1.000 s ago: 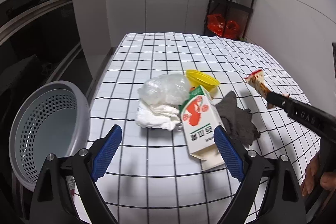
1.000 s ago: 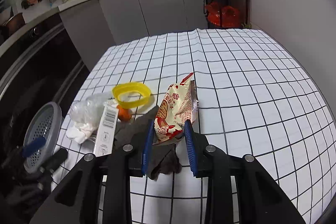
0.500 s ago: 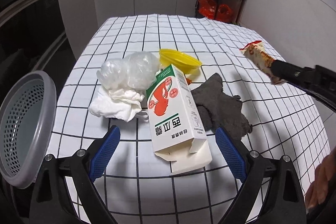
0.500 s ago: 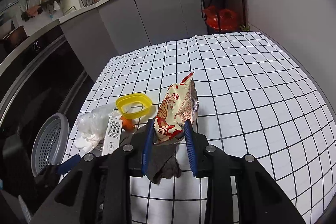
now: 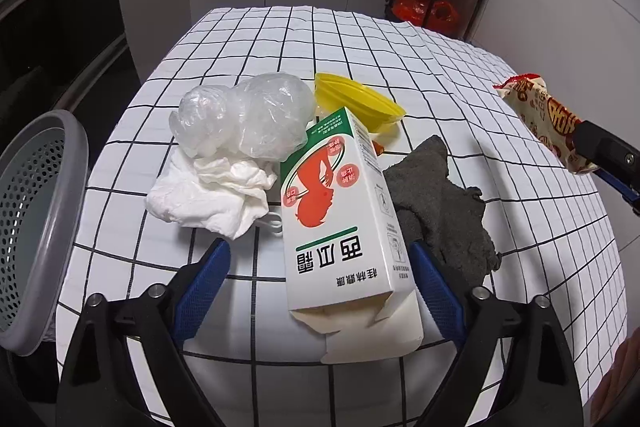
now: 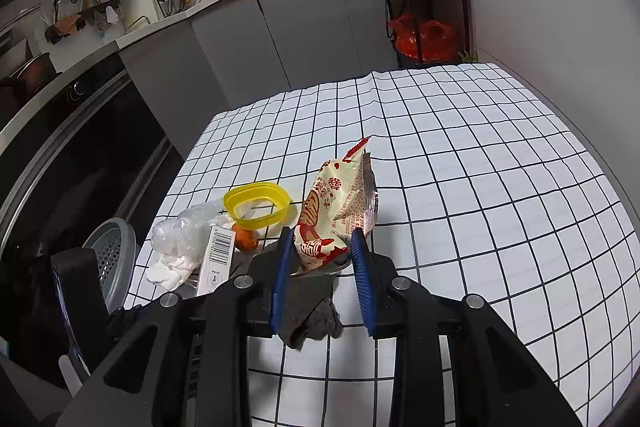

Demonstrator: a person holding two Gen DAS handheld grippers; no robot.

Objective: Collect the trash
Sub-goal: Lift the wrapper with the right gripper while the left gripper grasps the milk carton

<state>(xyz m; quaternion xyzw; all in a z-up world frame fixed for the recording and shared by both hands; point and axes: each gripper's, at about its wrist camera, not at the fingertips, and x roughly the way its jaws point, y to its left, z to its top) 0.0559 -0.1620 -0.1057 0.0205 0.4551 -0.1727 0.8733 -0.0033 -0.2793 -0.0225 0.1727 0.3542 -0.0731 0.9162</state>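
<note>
Left wrist view: the left gripper (image 5: 320, 279) occupies the bottom of the frame, its jaws wide but closing, one blue pad on each side of the lower end of a white carton (image 5: 340, 223) printed in red and green. The pads do not yet press the carton, which lies flat on the grid-patterned tablecloth (image 5: 460, 59) at lower centre with its end flaps open. Left of the carton sits crumpled white tissue (image 5: 208, 195), with a clear plastic bag (image 5: 248, 115) just above it. A yellow lid (image 5: 356, 103) lies above the carton, and a dark grey cloth (image 5: 440, 203) touches the carton's right side. A grey perforated basket (image 5: 36, 219) stands at the left edge of the frame, beside the table.

Right wrist view: the right gripper (image 6: 322, 259), at lower centre, is clenched on a red-and-cream snack wrapper (image 6: 336, 211), held clear above the tablecloth. Part of the grey cloth shows between and below its fingers. A small orange object (image 6: 245, 237) lies at centre left, just below the yellow lid; what it is cannot be told.
</note>
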